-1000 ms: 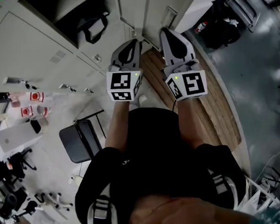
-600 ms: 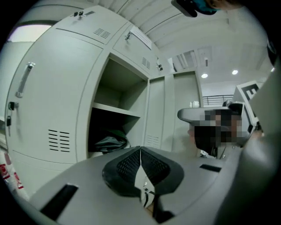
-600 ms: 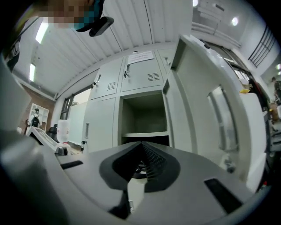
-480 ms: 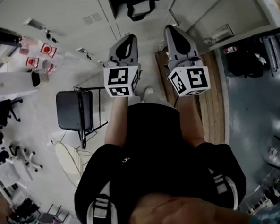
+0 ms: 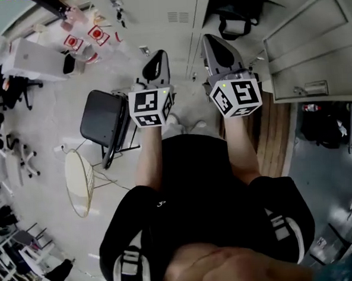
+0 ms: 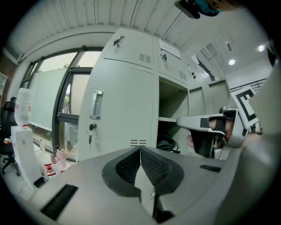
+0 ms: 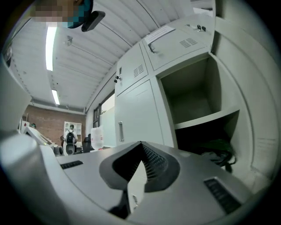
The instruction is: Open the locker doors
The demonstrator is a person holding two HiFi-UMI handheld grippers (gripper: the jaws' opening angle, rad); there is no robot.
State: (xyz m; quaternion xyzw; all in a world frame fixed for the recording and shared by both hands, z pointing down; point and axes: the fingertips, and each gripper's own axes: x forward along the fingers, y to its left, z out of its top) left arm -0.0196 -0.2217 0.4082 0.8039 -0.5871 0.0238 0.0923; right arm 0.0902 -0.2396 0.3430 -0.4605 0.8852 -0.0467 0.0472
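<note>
Facing the grey locker bank [image 5: 156,7], I stood with a gripper in each hand and the job, by my reckoning, part done. One locker door [image 5: 304,46] hung swung wide at my right. Its compartment [image 7: 193,96] gaped behind the door, a shelf across the middle and a black bag [image 7: 217,151] slumped beneath the shelf.

The tall closed door [image 6: 123,110] just left of that opening was, as I judged it, the next to tackle. The smaller doors above it also looked shut. A folding chair [image 5: 102,117] stood on the floor to my left, well clear of the lockers.

My left gripper [image 6: 140,151] pointed roughly level at the closed door, its ribbed jaws pressed together on nothing. My right gripper [image 7: 141,144] was likewise clamped tight and empty, aimed near the edge of the open compartment. Neither one touched the lockers.

The step in hand looked like the approach to that next door. The move ahead called for parting one pair of jaws, setting them around the upright metal handle [image 6: 96,105] and drawing it outward along the hinge's swing. A key [image 6: 91,128] hung in the lock just below the handle, and it might have needed a turn first.
</note>
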